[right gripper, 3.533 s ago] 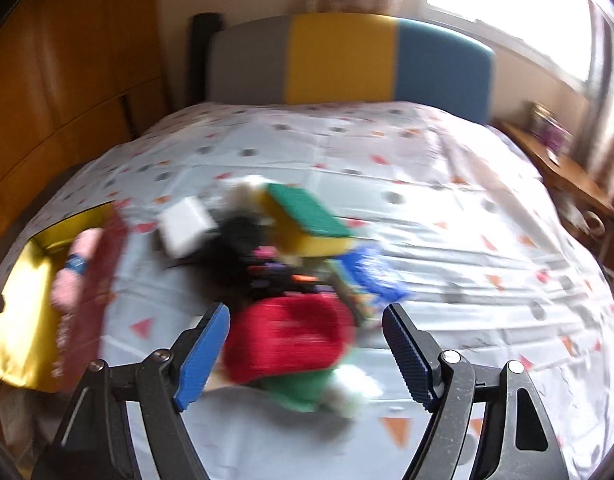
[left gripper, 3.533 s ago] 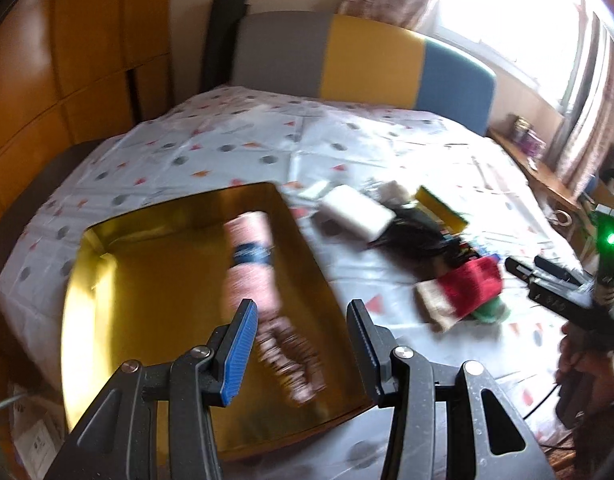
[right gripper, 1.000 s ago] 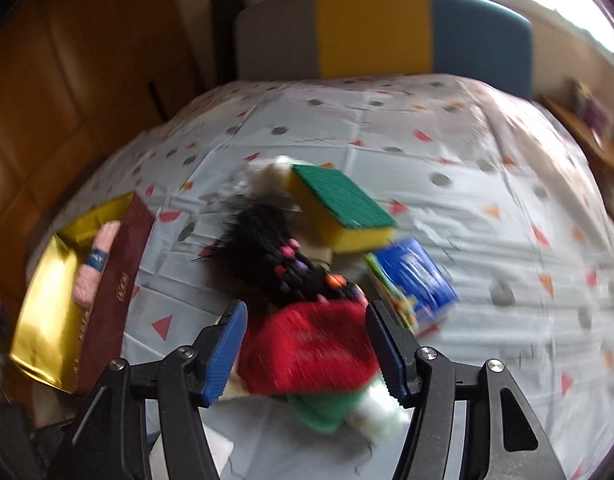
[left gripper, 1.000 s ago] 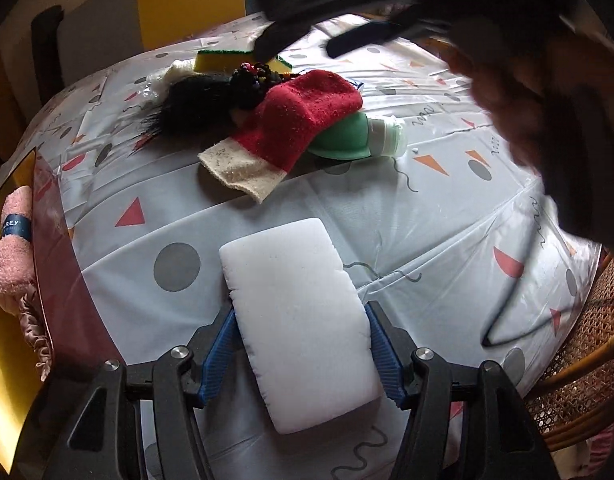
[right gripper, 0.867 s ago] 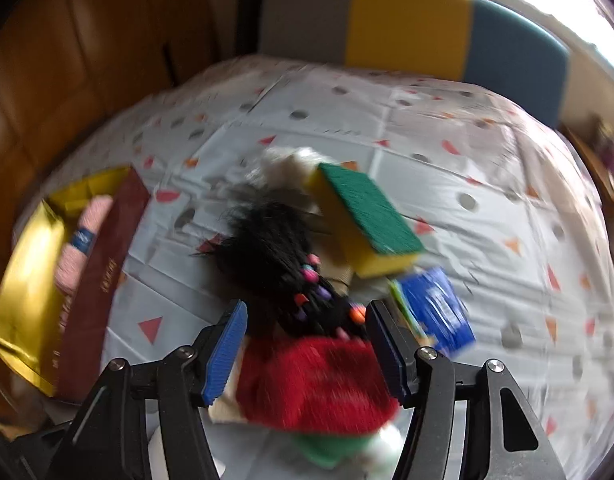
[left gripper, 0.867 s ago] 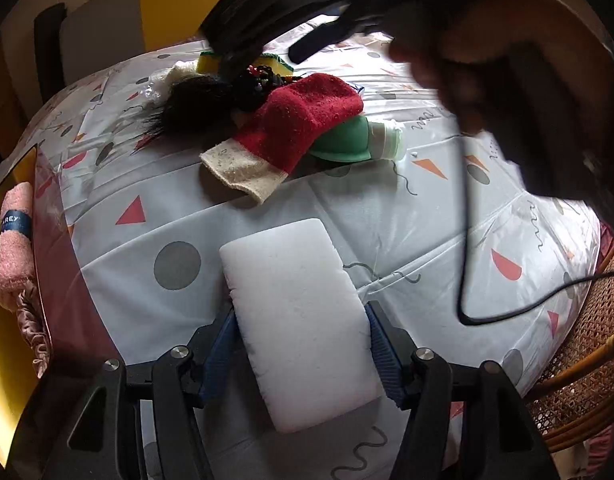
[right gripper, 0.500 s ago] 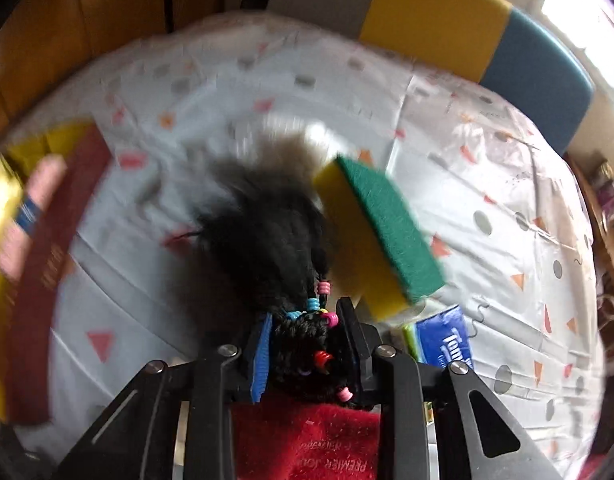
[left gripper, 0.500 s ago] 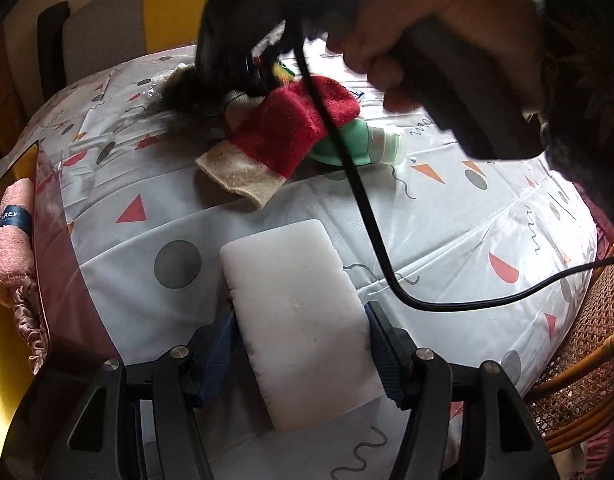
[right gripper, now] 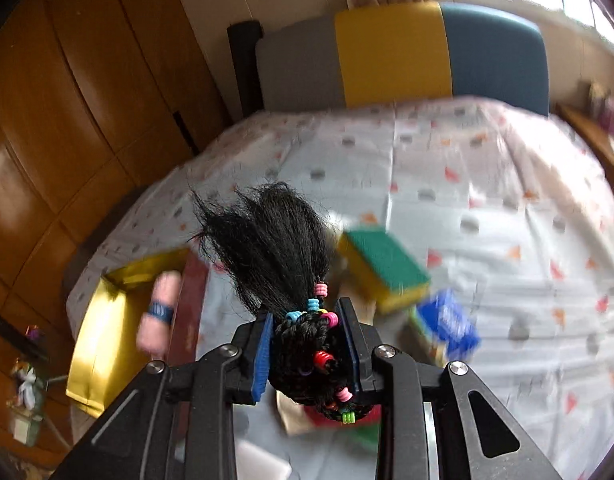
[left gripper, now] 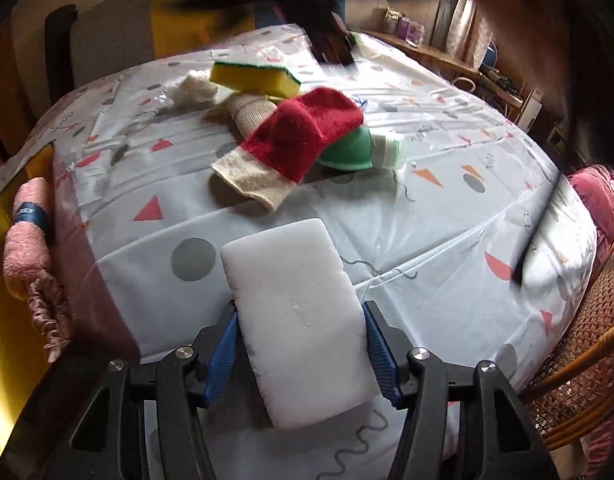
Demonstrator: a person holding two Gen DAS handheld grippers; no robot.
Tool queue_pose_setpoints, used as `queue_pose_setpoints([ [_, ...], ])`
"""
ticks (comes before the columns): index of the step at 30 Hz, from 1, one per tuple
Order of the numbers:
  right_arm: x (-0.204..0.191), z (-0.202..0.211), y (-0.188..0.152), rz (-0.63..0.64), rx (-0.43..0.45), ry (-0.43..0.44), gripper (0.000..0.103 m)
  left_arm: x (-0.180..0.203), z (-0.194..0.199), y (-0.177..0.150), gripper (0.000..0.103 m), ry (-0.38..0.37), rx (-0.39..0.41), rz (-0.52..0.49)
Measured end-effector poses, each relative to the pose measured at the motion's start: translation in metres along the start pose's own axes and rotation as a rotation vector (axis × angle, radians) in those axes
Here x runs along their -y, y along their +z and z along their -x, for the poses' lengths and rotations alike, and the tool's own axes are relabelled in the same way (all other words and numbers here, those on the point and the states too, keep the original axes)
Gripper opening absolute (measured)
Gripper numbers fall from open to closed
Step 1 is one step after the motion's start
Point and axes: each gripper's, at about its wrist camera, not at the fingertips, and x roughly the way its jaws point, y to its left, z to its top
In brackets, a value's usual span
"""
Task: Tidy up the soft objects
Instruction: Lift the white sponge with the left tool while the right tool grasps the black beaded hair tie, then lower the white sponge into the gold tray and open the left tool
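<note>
A white sponge [left gripper: 287, 272] lies flat on the patterned bedsheet [left gripper: 427, 240] between the jaws of my left gripper [left gripper: 299, 310]. Those jaws are closing, and both blue pads touch the sponge's long sides. My right gripper [right gripper: 307, 312] is shut on a black hairpiece with coloured beads [right gripper: 275, 248] and holds it in the air above the pile. To the left stands a gold box [right gripper: 103, 320] holding a rolled pink towel [right gripper: 159, 312], also seen at the left edge of the left wrist view as the towel [left gripper: 27, 240].
The pile holds a red sock [left gripper: 303, 132], a yellow-green sponge [left gripper: 255, 76], a green cap-like item [left gripper: 347, 152], a white fluffy piece [left gripper: 191, 88] and a blue packet [right gripper: 447, 324]. A person's arm [left gripper: 527, 40] and a wicker chair [left gripper: 579, 380] are at right.
My right gripper came down over the pile, shut on the black hairpiece and lifted it off the bed. The left jaws narrowed slightly around the white sponge, which stayed in place.
</note>
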Motion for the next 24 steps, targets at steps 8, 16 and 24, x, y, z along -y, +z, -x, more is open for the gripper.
queue_pose_setpoints([
  [8,-0.004,-0.043,-0.08,0.078,-0.187,-0.01,0.03,-0.011,0.048,0.0,0.059,-0.019,0.084,0.014],
  [16,0.006,-0.064,-0.096,0.108,-0.217,-0.042,0.031,-0.034,0.089,0.001,0.059,0.034,0.146,0.119],
  [24,-0.009,-0.07,-0.103,0.201,-0.222,-0.092,0.031,-0.055,0.099,0.0,0.06,0.109,0.149,0.198],
])
